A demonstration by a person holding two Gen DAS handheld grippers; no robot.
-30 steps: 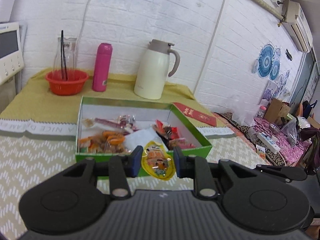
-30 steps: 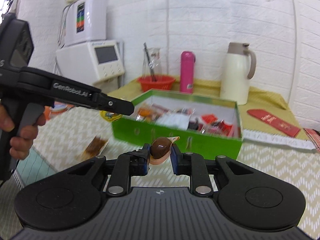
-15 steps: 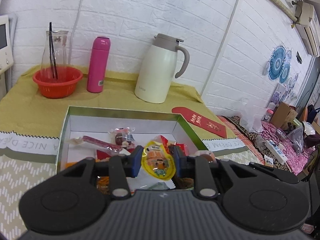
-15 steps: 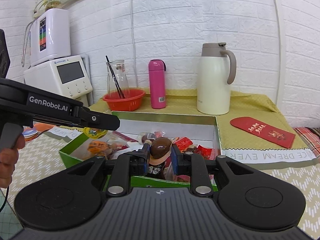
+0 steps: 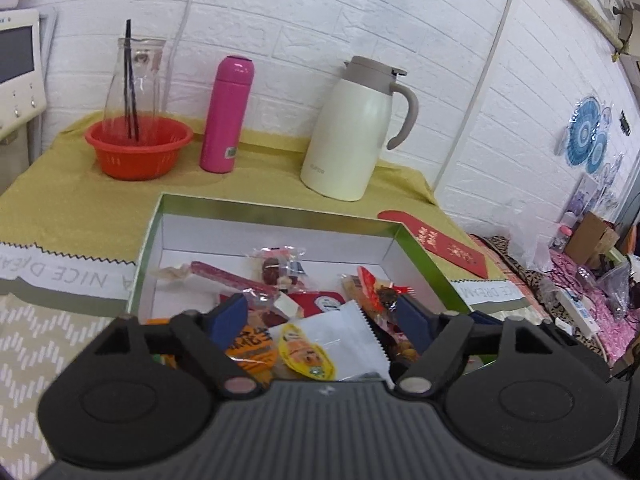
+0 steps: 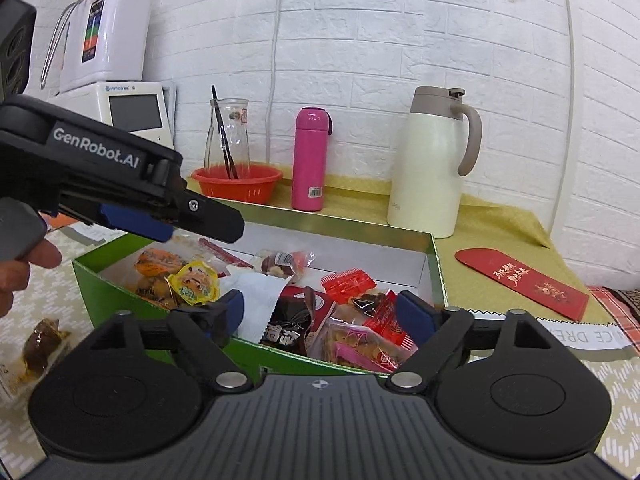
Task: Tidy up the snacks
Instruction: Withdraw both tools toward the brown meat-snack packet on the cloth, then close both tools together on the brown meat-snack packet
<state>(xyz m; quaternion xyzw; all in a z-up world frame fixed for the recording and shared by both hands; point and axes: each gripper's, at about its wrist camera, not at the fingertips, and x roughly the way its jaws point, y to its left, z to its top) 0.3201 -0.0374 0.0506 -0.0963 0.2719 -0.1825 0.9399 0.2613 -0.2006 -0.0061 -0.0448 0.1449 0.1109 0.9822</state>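
A green box with white inner walls holds several wrapped snacks. My left gripper hangs over its near side, jaws opening, nothing pressed between the pads. A yellow snack packet lies loose below it beside a white packet. In the right wrist view the same yellow packet rests on the pile at the box's left end, under the left gripper's finger. My right gripper is over the box's front wall, jaws opening and empty. I cannot pick out the brown sweet among the wrappers.
Behind the box stand an orange basket with a glass carafe, a pink flask and a white jug. A red envelope lies at the right. One brown snack lies on the cloth left of the box, below a hand.
Both grippers moved forward over the box and spread their jaws. The yellow packet left the left gripper and lies in the box. The brown sweet is gone from the right gripper.
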